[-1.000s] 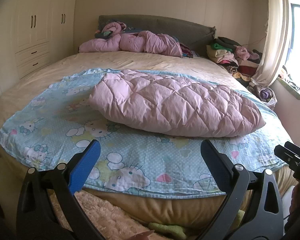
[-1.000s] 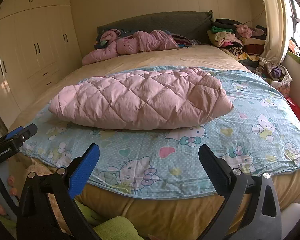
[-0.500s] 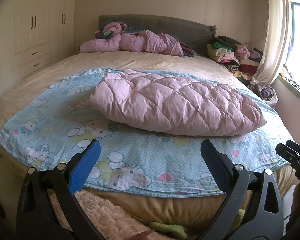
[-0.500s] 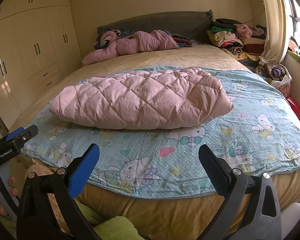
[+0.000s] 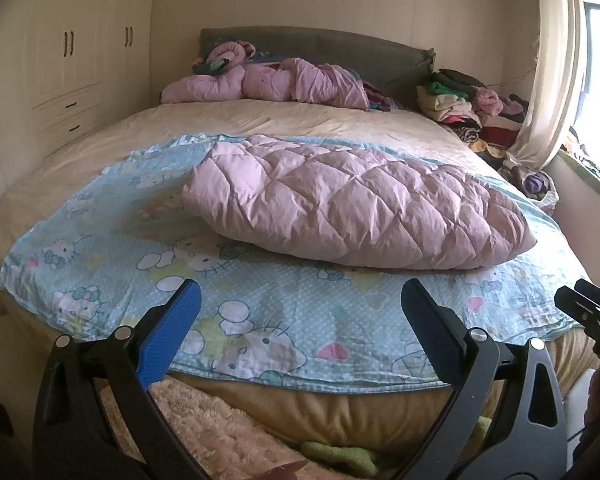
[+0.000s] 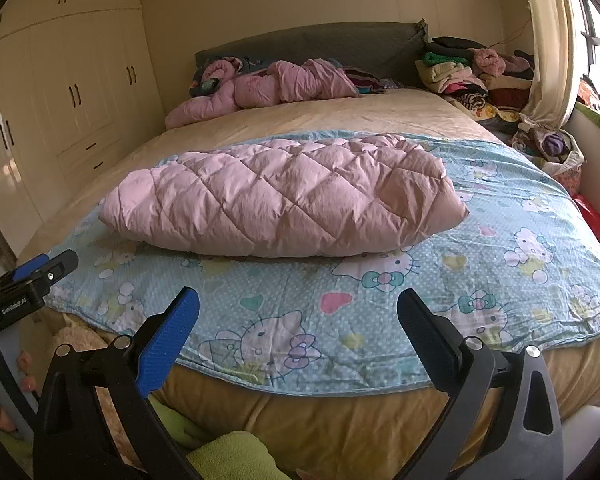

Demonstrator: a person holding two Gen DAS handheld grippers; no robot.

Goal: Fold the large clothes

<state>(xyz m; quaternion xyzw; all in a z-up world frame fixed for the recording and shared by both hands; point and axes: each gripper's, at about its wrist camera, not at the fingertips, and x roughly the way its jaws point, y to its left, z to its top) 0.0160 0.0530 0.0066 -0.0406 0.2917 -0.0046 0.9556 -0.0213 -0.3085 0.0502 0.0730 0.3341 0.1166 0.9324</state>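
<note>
Nothing has shifted since before: both the left claw [image 5: 300,312] and right claw [image 6: 298,320] stay wide open and empty, the folded pink quilt [image 5: 356,208] lying ahead of them on the bed [image 5: 320,120]

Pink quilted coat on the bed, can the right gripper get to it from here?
Probably yes: the right gripper is open, and only flat blue sheet lies before the coat.

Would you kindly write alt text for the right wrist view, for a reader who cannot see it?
A folded pink quilted coat lies on a blue cartoon-cat sheet spread over a bed. The right tool hangs open and empty at the bed's near edge, and the left tool shows at the left.
</note>
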